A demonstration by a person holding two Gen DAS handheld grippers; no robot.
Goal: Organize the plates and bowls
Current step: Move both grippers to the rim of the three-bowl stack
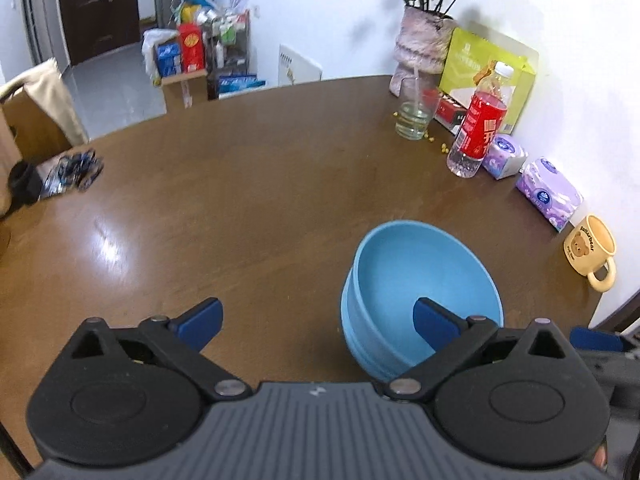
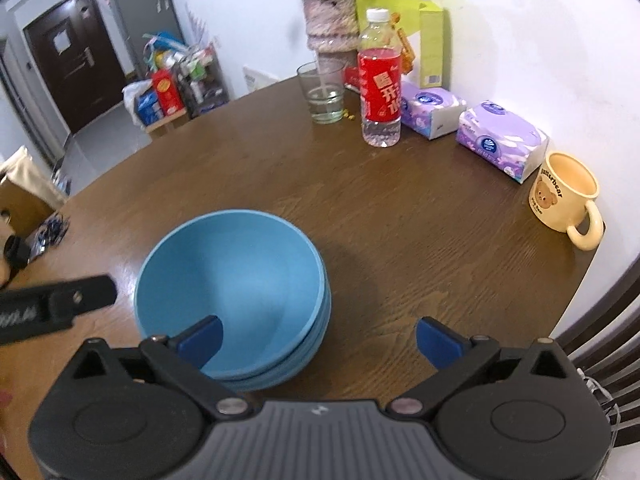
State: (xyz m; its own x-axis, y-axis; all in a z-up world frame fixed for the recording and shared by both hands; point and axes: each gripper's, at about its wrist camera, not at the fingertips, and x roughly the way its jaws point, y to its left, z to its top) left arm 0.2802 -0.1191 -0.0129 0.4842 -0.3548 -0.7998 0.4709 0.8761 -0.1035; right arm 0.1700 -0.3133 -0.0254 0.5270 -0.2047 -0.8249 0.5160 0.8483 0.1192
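A stack of light blue bowls (image 1: 420, 284) (image 2: 232, 292) rests on the brown wooden table (image 1: 240, 184) (image 2: 400, 216). My left gripper (image 1: 316, 322) is open, hovering above the table just left of the stack; its right fingertip (image 1: 434, 322) shows over the top bowl's hollow and nothing is between the fingers. My right gripper (image 2: 318, 340) is open too, above the stack's right rim, its left fingertip (image 2: 202, 340) over the bowl's inside. Neither touches the bowls. The left gripper's black body (image 2: 60, 306) shows at the left edge of the right wrist view.
Along the wall stand a yellow bear mug (image 2: 566, 196), two purple tissue packs (image 2: 502, 140), a red-labelled bottle (image 2: 379, 80), a glass (image 2: 321, 92), a flower vase (image 1: 422, 46) and a green box (image 1: 486, 76). A chair back (image 2: 600, 320) is at right. Dark small items (image 1: 74, 172) lie at the table's left edge.
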